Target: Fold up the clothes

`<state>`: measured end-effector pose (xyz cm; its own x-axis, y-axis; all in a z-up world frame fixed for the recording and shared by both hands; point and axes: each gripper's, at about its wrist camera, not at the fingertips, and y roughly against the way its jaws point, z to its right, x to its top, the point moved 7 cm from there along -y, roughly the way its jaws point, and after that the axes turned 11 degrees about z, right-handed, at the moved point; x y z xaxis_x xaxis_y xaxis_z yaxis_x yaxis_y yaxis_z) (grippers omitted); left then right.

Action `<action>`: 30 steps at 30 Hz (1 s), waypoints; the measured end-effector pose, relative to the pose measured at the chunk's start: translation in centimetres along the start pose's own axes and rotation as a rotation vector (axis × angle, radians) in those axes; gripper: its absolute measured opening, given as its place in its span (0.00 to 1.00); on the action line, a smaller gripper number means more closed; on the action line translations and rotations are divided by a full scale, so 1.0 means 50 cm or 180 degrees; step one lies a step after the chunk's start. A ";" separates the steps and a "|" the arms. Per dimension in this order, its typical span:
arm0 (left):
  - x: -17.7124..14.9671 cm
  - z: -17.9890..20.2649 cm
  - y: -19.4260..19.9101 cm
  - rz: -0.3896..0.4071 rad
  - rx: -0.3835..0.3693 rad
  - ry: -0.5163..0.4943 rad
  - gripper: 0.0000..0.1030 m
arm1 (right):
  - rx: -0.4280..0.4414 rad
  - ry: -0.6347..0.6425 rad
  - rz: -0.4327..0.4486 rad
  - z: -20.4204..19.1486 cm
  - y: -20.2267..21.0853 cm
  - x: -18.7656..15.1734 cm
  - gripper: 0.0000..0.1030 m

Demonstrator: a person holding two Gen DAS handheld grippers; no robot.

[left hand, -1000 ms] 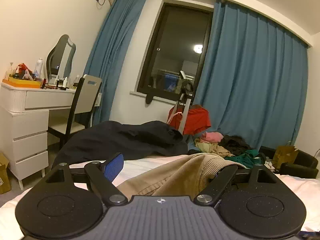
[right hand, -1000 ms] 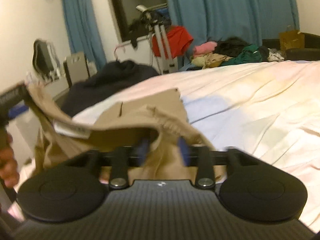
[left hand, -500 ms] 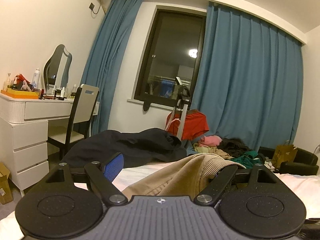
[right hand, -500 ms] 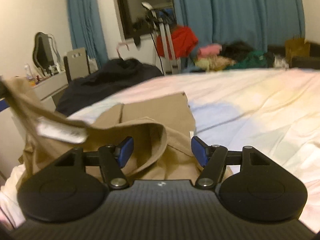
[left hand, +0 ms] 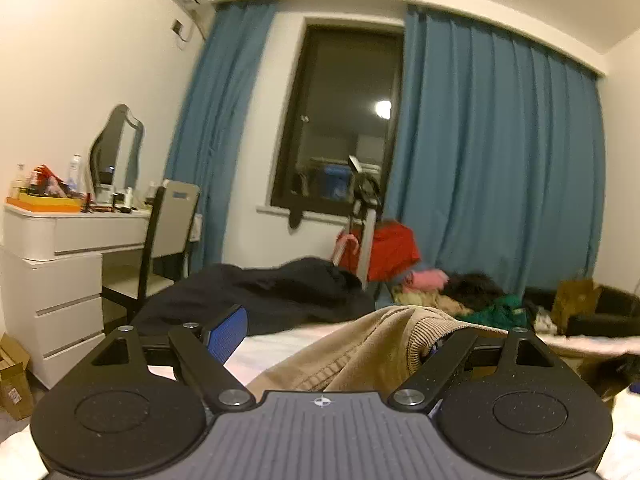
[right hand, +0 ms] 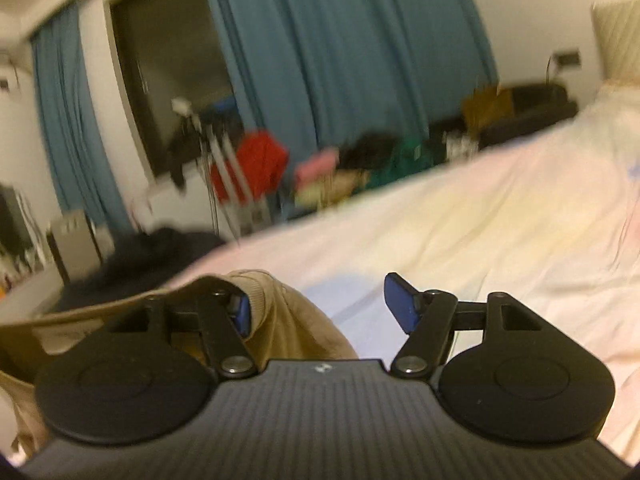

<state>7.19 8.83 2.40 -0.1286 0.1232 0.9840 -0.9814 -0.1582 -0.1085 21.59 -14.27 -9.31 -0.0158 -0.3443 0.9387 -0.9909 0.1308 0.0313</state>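
A tan garment (left hand: 360,356) with a ribbed hem lies over my left gripper (left hand: 332,336), draped on its right finger. The jaws stand wide apart; the left blue pad (left hand: 228,332) is bare and the right pad is hidden under the cloth. In the right wrist view the same tan garment (right hand: 280,320) hangs over the left finger of my right gripper (right hand: 322,308), which is open, its right pad (right hand: 400,304) bare. Below lies the bed (right hand: 460,220) with a pale sheet.
A black garment (left hand: 260,292) lies at the bed's far edge. Beyond stand a white dressing table (left hand: 60,240) with a mirror, a chair (left hand: 168,232), a red cloth on a rack (left hand: 384,248), a heap of clothes (left hand: 460,296) and blue curtains.
My right gripper has opened, letting go of the tan garment, and swung right and up. My left gripper has tilted up, the cloth still draped on it.
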 end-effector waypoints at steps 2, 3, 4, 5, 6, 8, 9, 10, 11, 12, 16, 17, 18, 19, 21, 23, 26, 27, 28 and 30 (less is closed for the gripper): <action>0.037 -0.004 0.020 0.0101 0.0053 0.0062 0.83 | 0.0105 -0.0040 0.0155 -0.014 0.032 0.053 0.66; 0.059 -0.006 0.030 0.0159 0.0078 0.0096 0.83 | 0.0169 -0.0064 0.0216 -0.024 0.048 0.083 0.66; 0.084 -0.009 0.041 0.0218 0.0100 0.0128 0.83 | 0.0228 -0.0069 0.0276 -0.037 0.063 0.114 0.66; 0.118 -0.010 0.050 0.0285 0.0107 0.0153 0.83 | 0.0283 -0.0063 0.0337 -0.051 0.077 0.145 0.66; 0.163 -0.009 0.059 0.0363 0.0090 0.0175 0.83 | 0.0339 -0.0030 0.0438 -0.068 0.099 0.184 0.66; 0.254 -0.006 0.076 0.0520 0.0057 0.0219 0.83 | 0.0443 0.0019 0.0655 -0.099 0.142 0.267 0.66; 0.299 -0.005 0.085 0.0599 0.0040 0.0241 0.83 | 0.0494 0.0039 0.0760 -0.113 0.162 0.307 0.66; 0.344 -0.003 0.094 0.0677 0.0023 0.0263 0.83 | 0.0540 0.0041 0.0831 -0.128 0.179 0.351 0.66; 0.389 -0.002 0.103 0.0755 0.0006 0.0286 0.84 | 0.0584 0.0033 0.0884 -0.143 0.195 0.395 0.66; 0.434 -0.001 0.112 0.0834 -0.0011 0.0308 0.86 | 0.0628 0.0025 0.0938 -0.158 0.210 0.439 0.66; 0.615 0.005 0.147 0.1128 -0.0088 0.0400 0.87 | 0.0650 0.0132 0.0994 -0.210 0.265 0.597 0.66; 0.660 0.013 0.151 0.1145 -0.0137 0.0426 0.87 | 0.0655 0.0163 0.1034 -0.220 0.282 0.635 0.66; 0.706 0.022 0.155 0.1154 -0.0184 0.0430 0.87 | 0.0653 0.0204 0.1085 -0.229 0.300 0.673 0.66; 0.746 0.030 0.158 0.1162 -0.0219 0.0422 0.87 | 0.0649 0.0256 0.1161 -0.238 0.320 0.709 0.66; 0.829 0.048 0.163 0.1178 -0.0285 0.0401 0.88 | 0.0645 0.0373 0.1327 -0.256 0.359 0.778 0.66; 0.895 0.062 0.159 0.1131 -0.0337 0.0422 0.90 | 0.0654 0.0464 0.1436 -0.273 0.392 0.841 0.66; 0.968 0.082 0.140 0.0964 -0.0440 0.0494 0.91 | 0.0681 0.0487 0.1461 -0.284 0.406 0.907 0.66; 0.982 0.088 0.129 0.0886 -0.0482 0.0513 0.91 | 0.0686 0.0482 0.1458 -0.286 0.404 0.926 0.66; 0.986 0.091 0.117 0.0828 -0.0499 0.0518 0.92 | 0.0674 0.0485 0.1441 -0.285 0.402 0.937 0.70; 0.974 0.101 0.080 0.0709 -0.0503 0.0489 0.92 | 0.0617 0.0533 0.1378 -0.275 0.371 0.940 0.79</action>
<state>-2.27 9.25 50.61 -0.3511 0.2513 0.9020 -0.9351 -0.0452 -0.3514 4.29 -15.22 40.12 -0.4251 -0.1406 0.8942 -0.9050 0.0480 -0.4227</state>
